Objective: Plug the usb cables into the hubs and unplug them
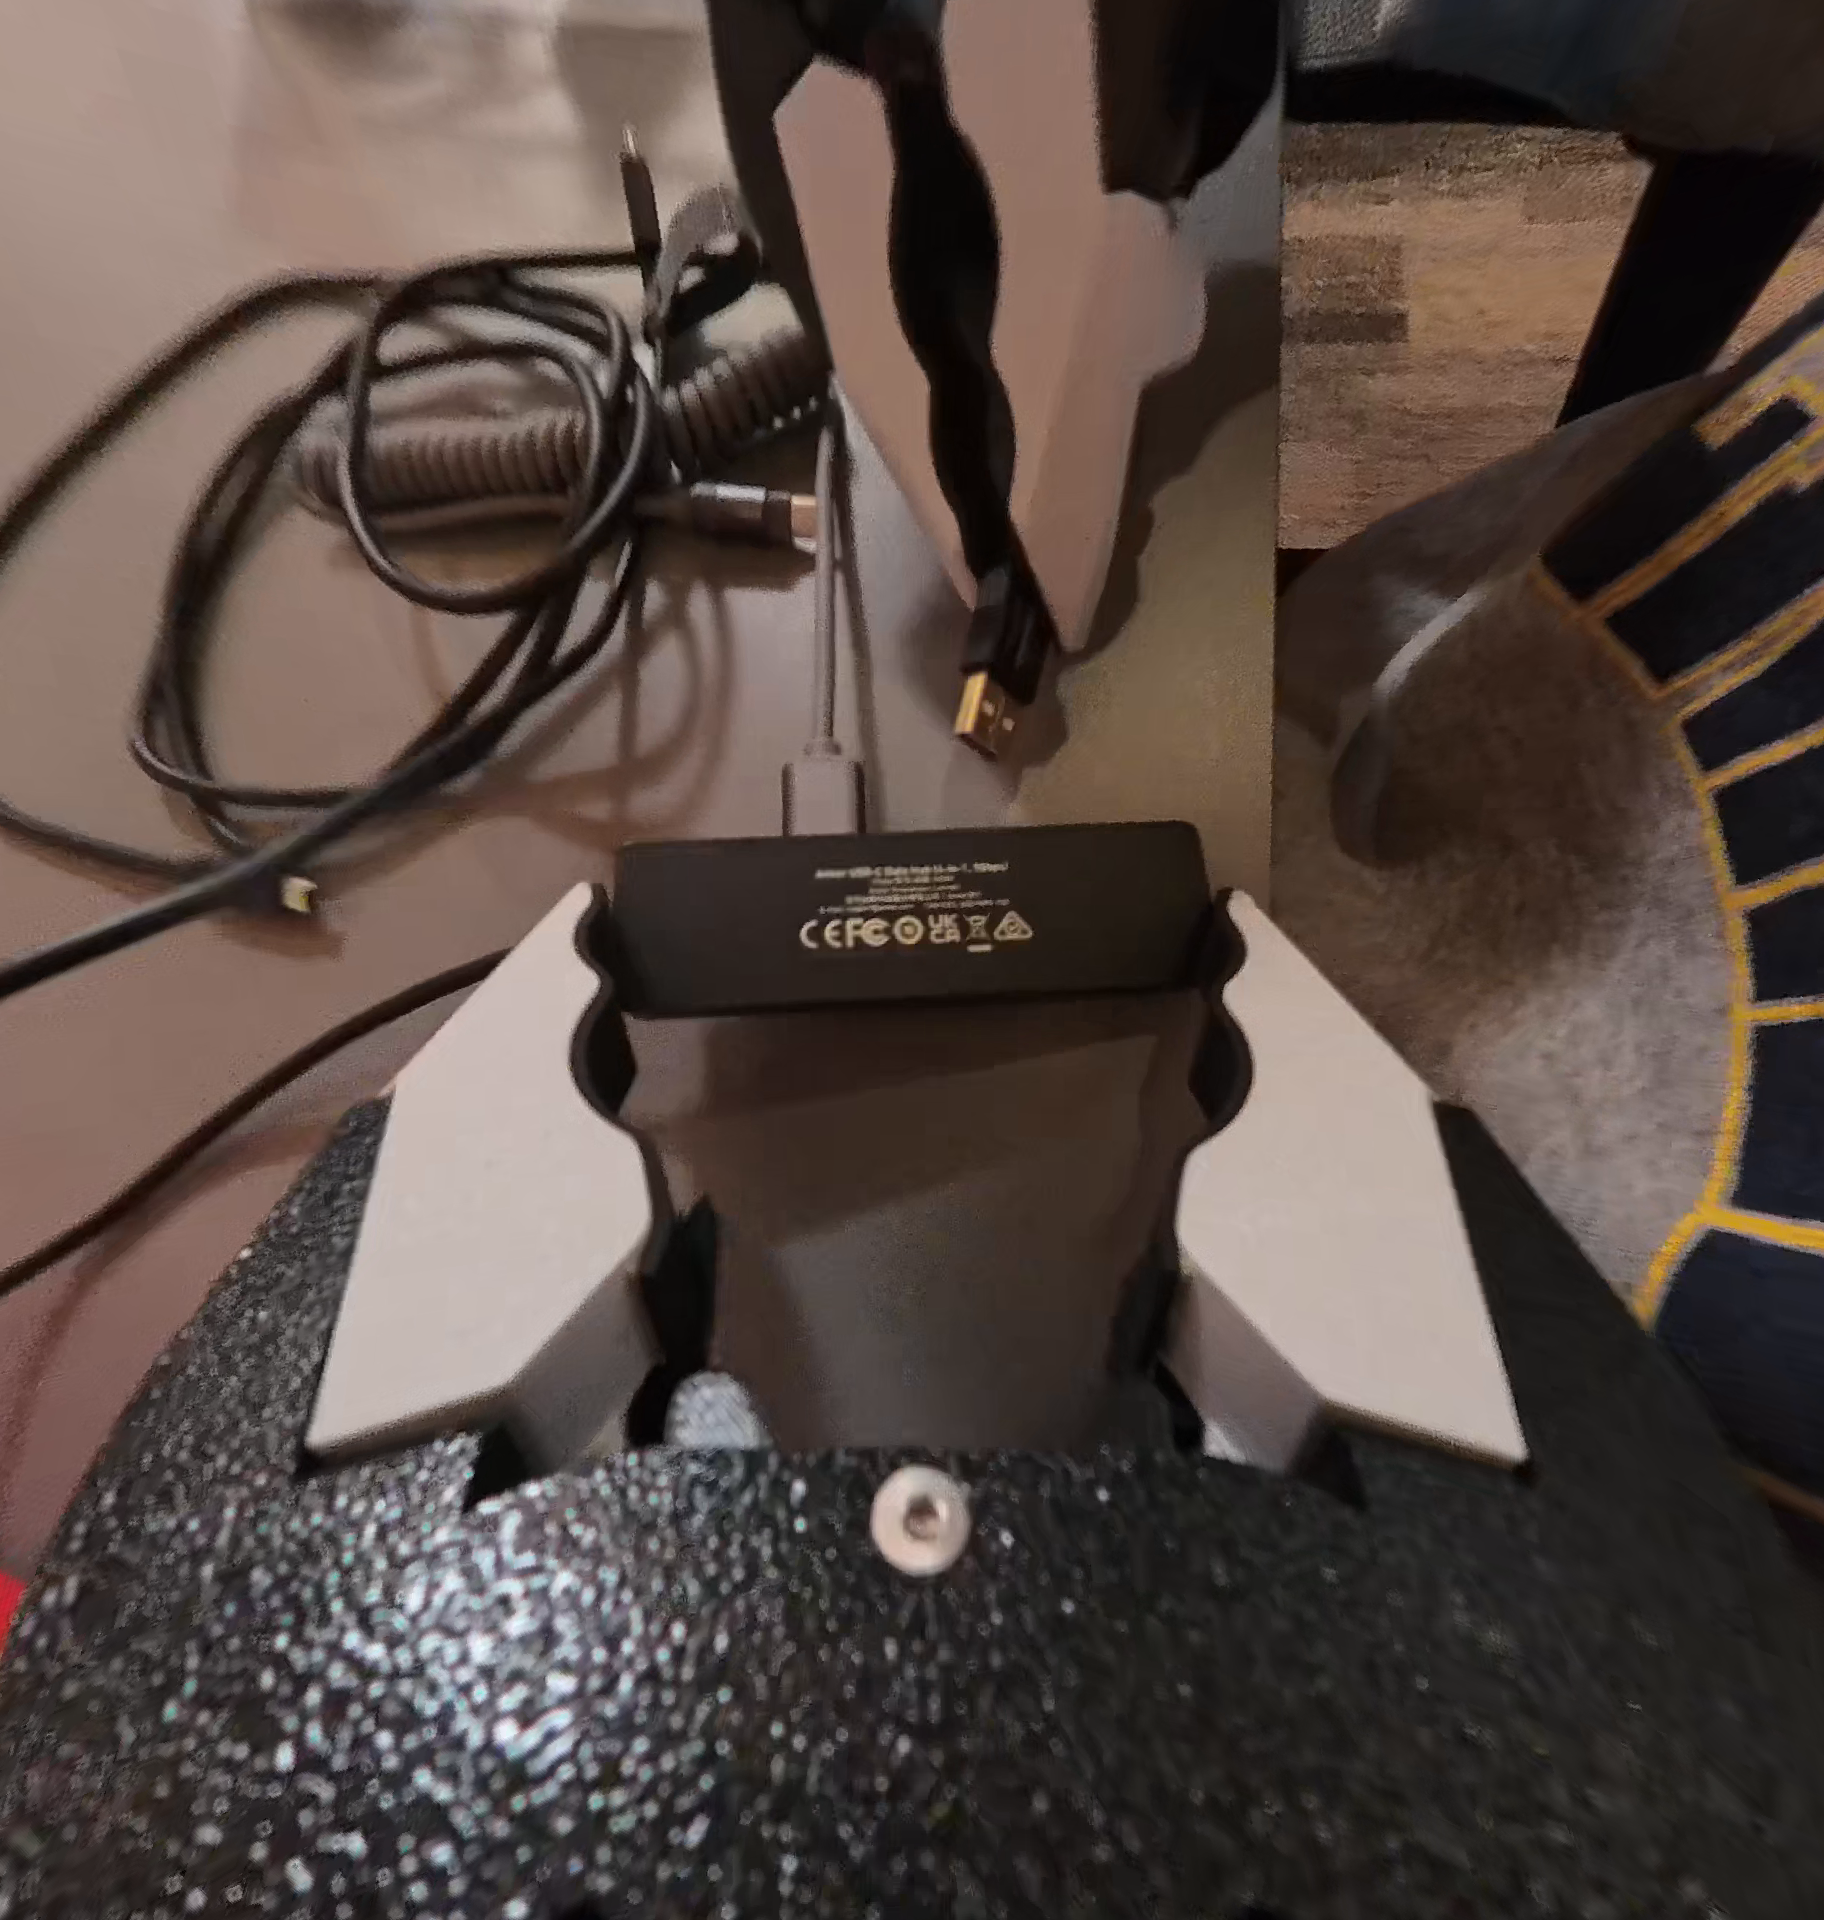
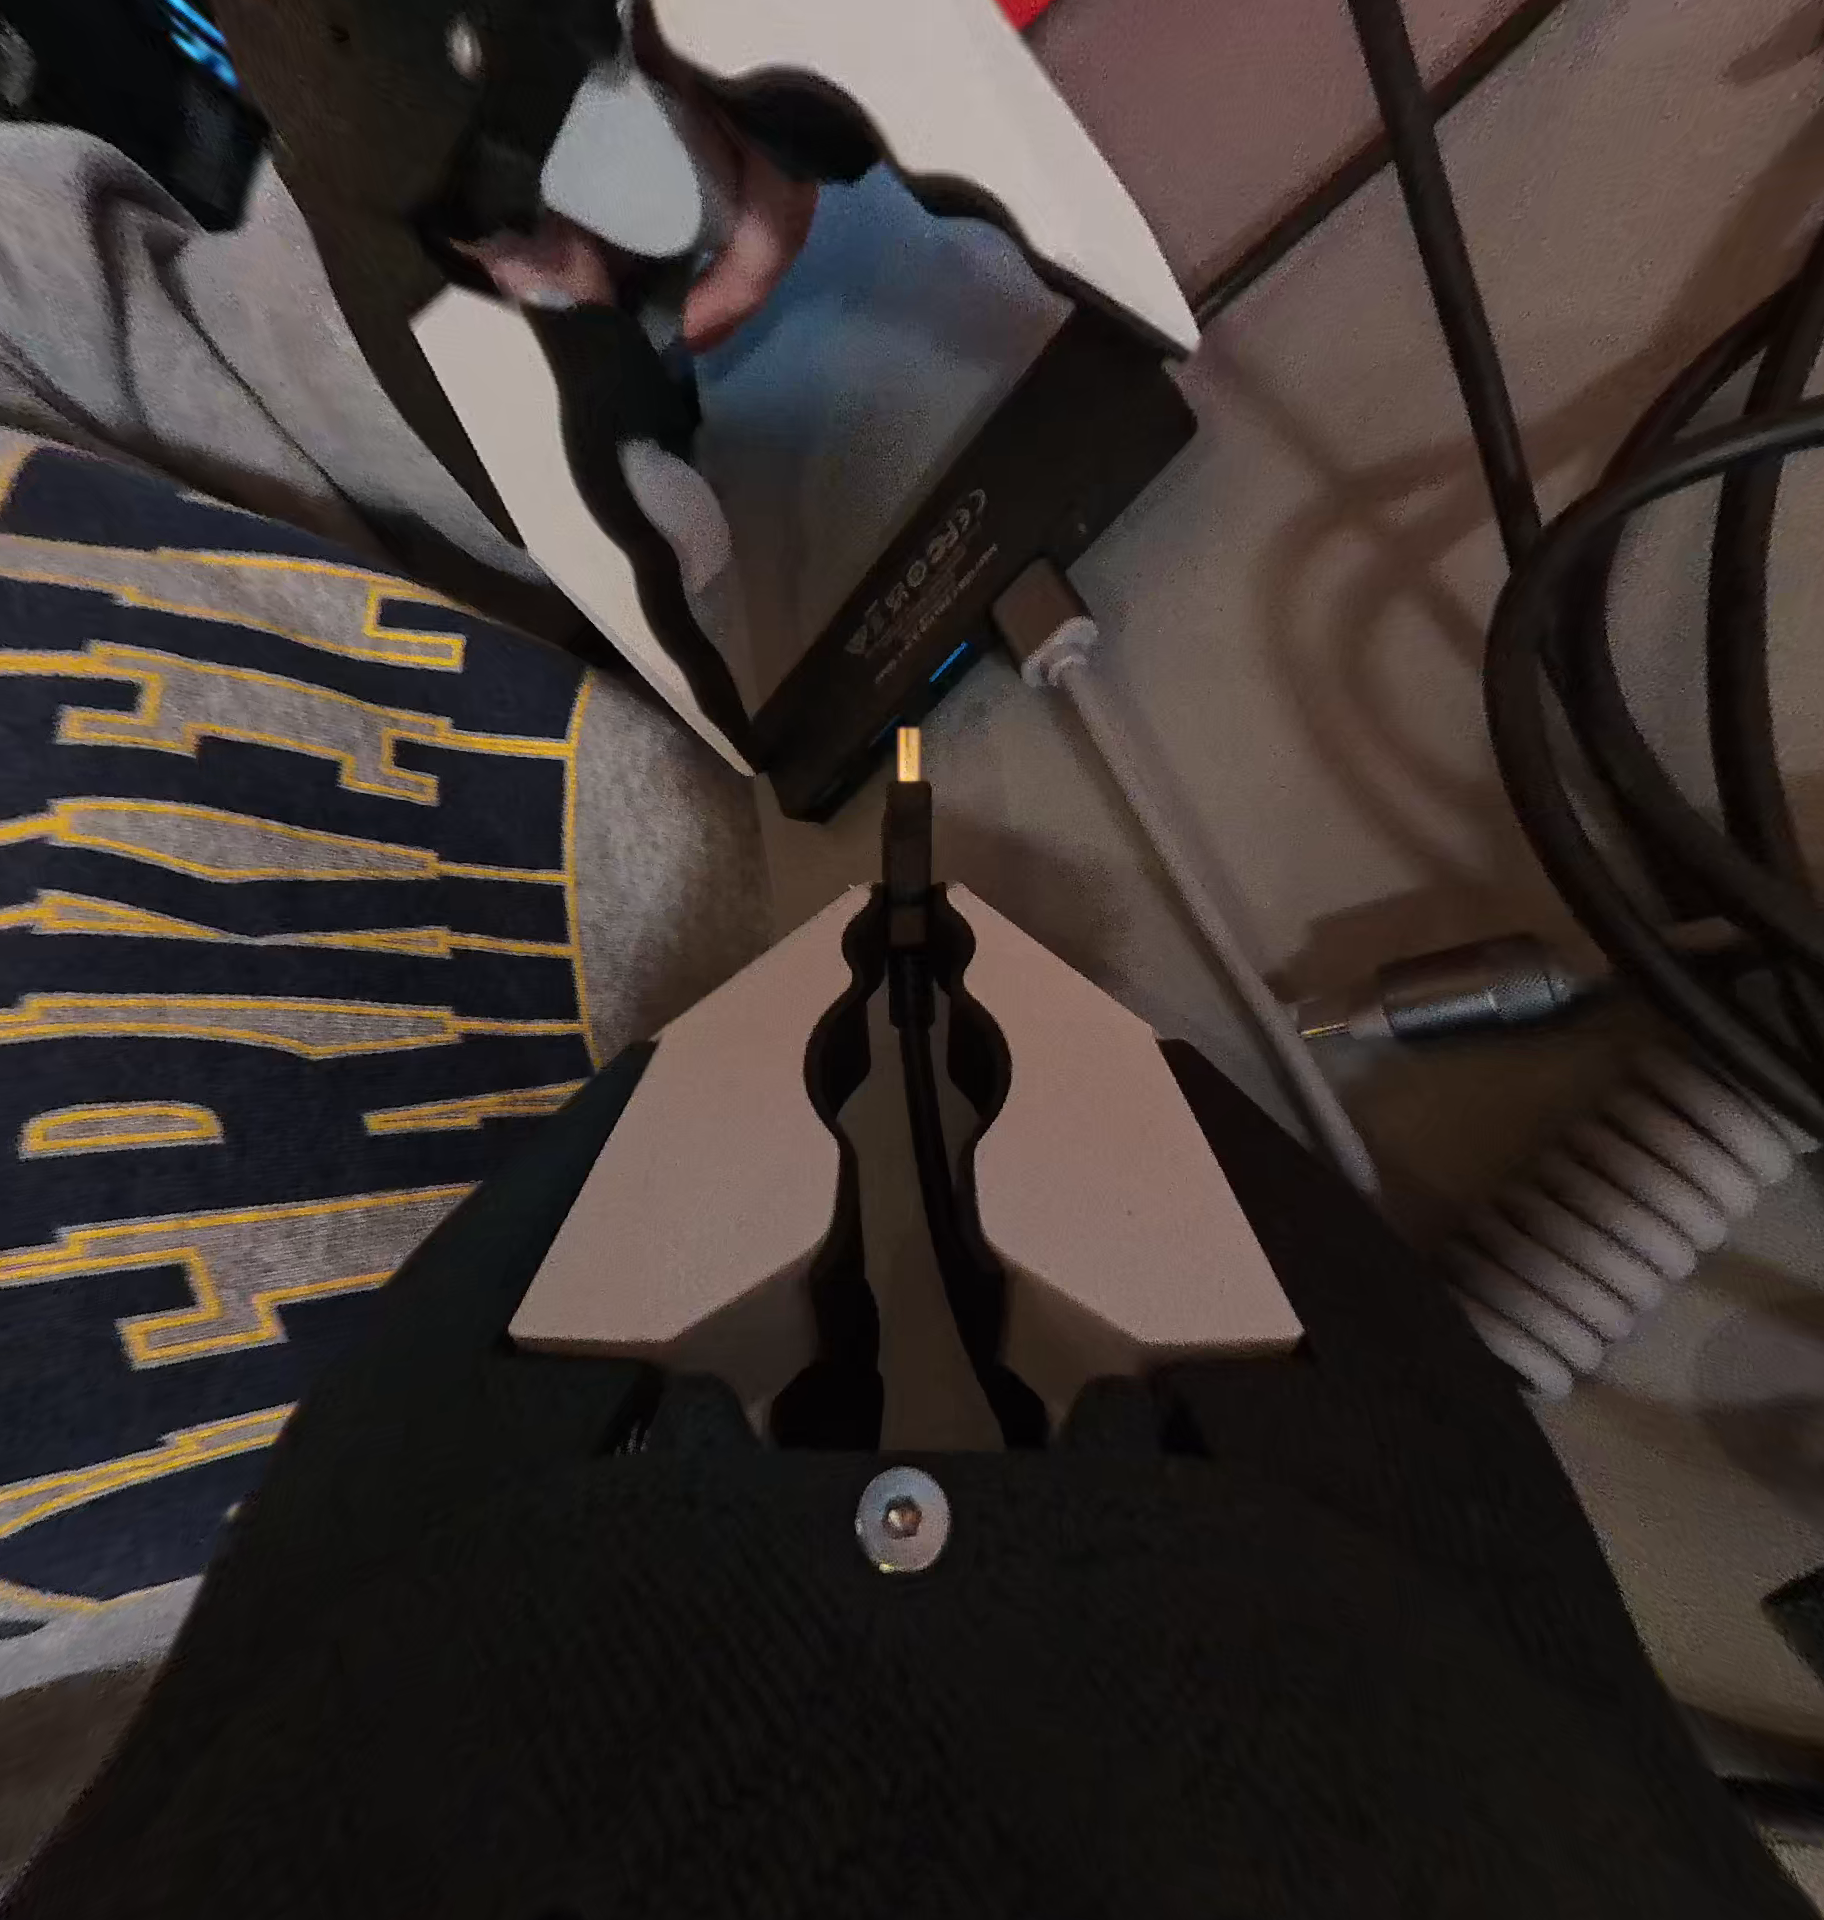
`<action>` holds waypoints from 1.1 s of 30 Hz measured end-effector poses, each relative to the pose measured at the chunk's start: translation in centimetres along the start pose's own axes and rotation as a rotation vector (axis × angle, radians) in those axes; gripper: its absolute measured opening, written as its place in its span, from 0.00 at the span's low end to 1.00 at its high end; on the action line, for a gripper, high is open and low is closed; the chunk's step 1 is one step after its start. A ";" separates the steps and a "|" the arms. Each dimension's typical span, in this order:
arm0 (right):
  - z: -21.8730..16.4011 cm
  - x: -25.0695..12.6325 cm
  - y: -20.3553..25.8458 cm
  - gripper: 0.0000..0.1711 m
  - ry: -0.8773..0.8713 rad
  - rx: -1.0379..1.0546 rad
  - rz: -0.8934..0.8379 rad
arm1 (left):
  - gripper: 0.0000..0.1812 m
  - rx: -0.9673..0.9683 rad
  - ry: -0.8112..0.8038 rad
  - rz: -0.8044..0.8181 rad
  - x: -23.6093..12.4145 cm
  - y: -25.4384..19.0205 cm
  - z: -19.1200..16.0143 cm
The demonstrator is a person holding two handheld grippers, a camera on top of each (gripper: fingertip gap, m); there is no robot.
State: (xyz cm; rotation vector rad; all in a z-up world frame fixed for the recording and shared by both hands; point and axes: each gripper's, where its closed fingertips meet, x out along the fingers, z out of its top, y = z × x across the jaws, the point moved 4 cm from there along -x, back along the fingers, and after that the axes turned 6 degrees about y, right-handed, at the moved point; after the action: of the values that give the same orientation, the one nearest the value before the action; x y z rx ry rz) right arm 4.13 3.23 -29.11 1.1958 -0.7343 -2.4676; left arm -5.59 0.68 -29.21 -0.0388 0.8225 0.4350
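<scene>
My left gripper [image 1: 910,914] is shut on a black USB hub [image 1: 908,920], holding it by its two ends above the table. The hub also shows in the right wrist view [image 2: 975,582], with a grey cable [image 2: 1178,831] plugged into one side and blue ports facing me. My right gripper [image 2: 906,896] is shut on a black USB-A cable's plug [image 2: 908,821]. Its gold tip [image 2: 909,753] sits just short of a hub port, apart from it. In the left wrist view the right gripper [image 1: 1033,634] holds that plug [image 1: 996,707] just beyond the hub.
A tangle of black cables [image 1: 368,582] and a coiled cable [image 1: 575,436] lie on the brown table [image 1: 160,208] to the left. The table edge [image 1: 1277,623] runs on the right, with a person's grey sweatshirt [image 2: 212,935] beside it.
</scene>
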 end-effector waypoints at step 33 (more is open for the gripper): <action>1.5 -1.0 1.2 0.04 -0.047 -0.070 0.078 | 0.60 0.634 -0.318 0.418 -2.4 -1.6 0.8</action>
State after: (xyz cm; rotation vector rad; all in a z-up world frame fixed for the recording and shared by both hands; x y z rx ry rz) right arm 3.59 3.20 -26.95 1.0678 -0.6878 -2.4440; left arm -5.84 -1.43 -27.15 0.7831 0.6202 0.5370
